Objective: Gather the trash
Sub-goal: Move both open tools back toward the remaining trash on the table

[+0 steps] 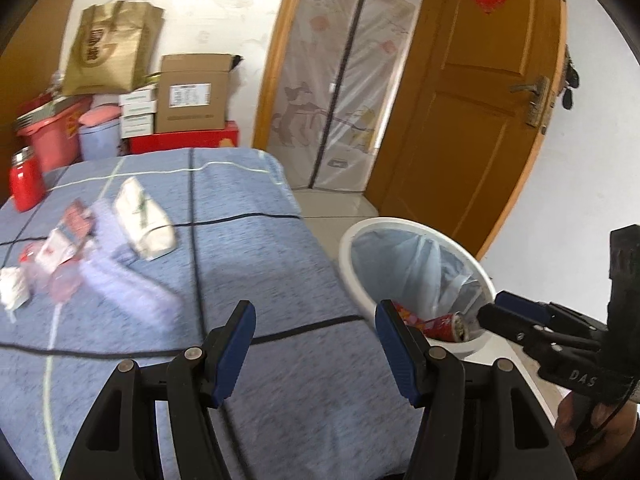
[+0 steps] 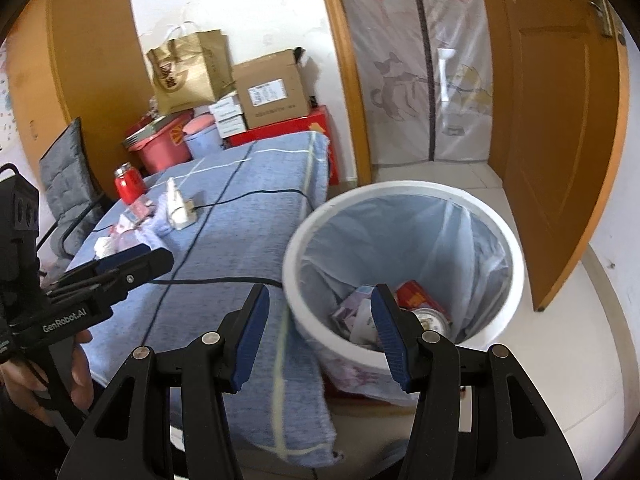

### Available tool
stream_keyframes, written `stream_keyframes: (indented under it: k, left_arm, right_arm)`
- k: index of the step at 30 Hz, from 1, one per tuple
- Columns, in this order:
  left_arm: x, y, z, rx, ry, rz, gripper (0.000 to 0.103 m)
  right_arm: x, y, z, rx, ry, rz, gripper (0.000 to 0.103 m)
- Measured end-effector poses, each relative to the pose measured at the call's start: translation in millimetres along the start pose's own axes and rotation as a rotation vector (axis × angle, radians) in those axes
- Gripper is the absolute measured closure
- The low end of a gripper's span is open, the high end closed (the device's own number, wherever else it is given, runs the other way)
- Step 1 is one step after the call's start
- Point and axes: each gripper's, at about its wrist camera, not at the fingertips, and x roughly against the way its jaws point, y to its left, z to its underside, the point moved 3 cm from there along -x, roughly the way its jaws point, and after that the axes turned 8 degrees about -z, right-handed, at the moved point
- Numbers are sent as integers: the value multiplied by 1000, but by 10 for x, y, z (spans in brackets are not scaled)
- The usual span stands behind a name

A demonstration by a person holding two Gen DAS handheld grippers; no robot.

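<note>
**Both claws spread and empty; litter split between table and bin**

The left gripper [image 1: 316, 344] is seen with its blue-padded jaws spread wide and nothing between them, held over the blue checked tablecloth [image 1: 248, 248]. The right gripper [image 2: 320, 336] is likewise spread and empty, held at the near rim of the white trash bin [image 2: 512, 264], which stands on the floor just beside the table's edge.

Inside the bin's pale liner, a red can [image 2: 430, 314] and crumpled wrappers [image 2: 354, 314] are seen at the bottom.

On the table, at about ten o'clock from the left gripper, a cluster of litter is left: a white tissue pack [image 1: 144, 220], red-and-white wrappers [image 1: 60, 244] and a crumpled white tissue [image 1: 14, 290], blurred in the left wrist view. A red jar [image 1: 26, 180] is stood at the cloth's far left edge.

At twelve o'clock, cardboard boxes [image 1: 194, 94] and a gold paper bag [image 1: 110, 54] are stacked against the wall.
</note>
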Motion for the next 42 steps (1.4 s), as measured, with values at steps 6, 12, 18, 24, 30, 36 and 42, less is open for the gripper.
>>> stream_keyframes:
  k: [6,12,18,24,30,36,42]
  left_arm:
    - [185,201,96,22,-14,-51,41]
    - [312,404,145,49,-23,-99,41]
    - [374,614,208,77,-24,-145,41]
    - [382,859,231,114,-22,-193,41]
    - [354,1123,229,149,-21,-247,41]
    - [292,1390,197,158,-18,-295,41]
    - [189,1647,164,157,-3,-312,41]
  right_arm:
    - [-36,226,10,38,4,-41,49]
    - [-109,395,6,69,17,-78,49]
    - [-226,521,-6,94,35,-111,49]
    - [-380,663,-7,122,57,-144,49]
    - [-565,818,-42,157,76,-187,49]
    - [-794,1029,-90,195,98,-240,49]
    - [-1093,1211,-132,222,138,-284,49]
